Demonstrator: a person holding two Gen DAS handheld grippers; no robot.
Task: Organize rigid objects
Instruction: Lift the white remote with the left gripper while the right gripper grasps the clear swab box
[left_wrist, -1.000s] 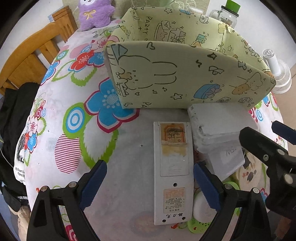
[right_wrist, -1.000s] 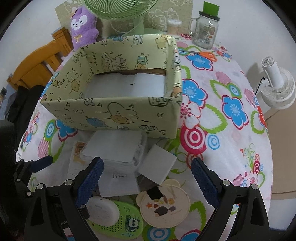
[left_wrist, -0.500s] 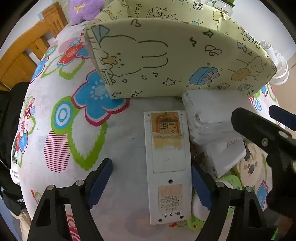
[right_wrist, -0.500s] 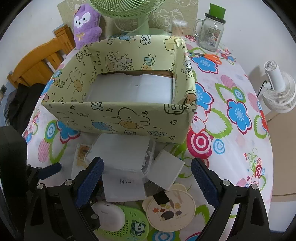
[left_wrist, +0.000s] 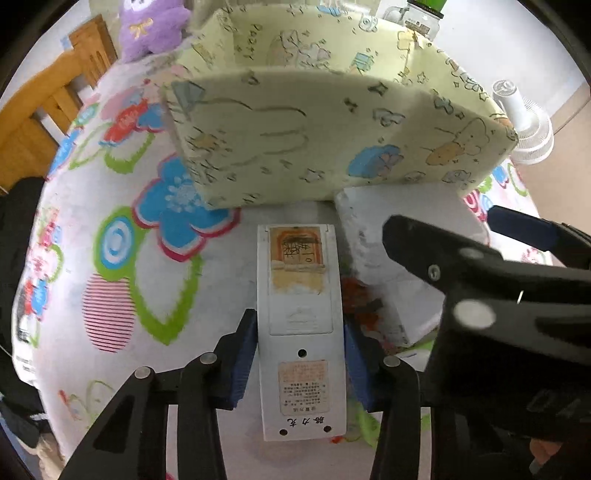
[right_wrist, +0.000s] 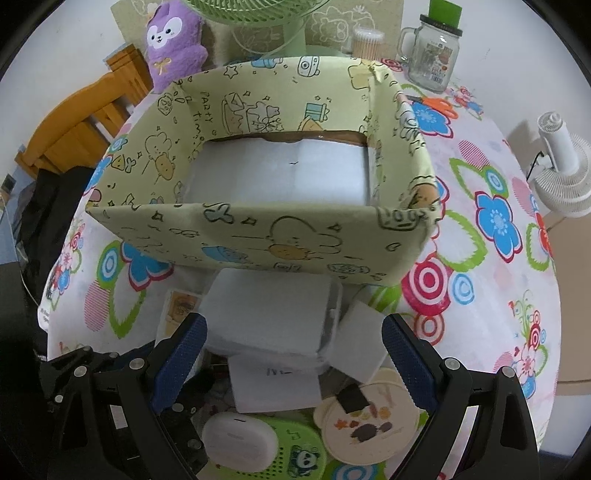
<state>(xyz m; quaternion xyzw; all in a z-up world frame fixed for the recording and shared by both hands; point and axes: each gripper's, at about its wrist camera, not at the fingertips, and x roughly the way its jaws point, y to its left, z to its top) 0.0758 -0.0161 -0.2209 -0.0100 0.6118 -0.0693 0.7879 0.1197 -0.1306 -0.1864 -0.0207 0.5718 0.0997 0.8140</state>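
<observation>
The left tongs (left_wrist: 299, 354) are closing, their blue pads touching both sides of the long white plastic remote (left_wrist: 300, 325) lying face-down at lower centre; its front is hidden. The right tongs (right_wrist: 293, 354) gape released above 1 blurred white plastic case (right_wrist: 271, 314). Beyond, the yellow cartoon-print box (right_wrist: 258, 236) stands on the flowered counter (right_wrist: 491, 266).

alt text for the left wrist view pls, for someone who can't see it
The left tool is closing its blue pads on a long white remote control lying face down on a flowered tablecloth. Just beyond stands a pale yellow cartoon-print box; the right tool crosses the right side.
</observation>
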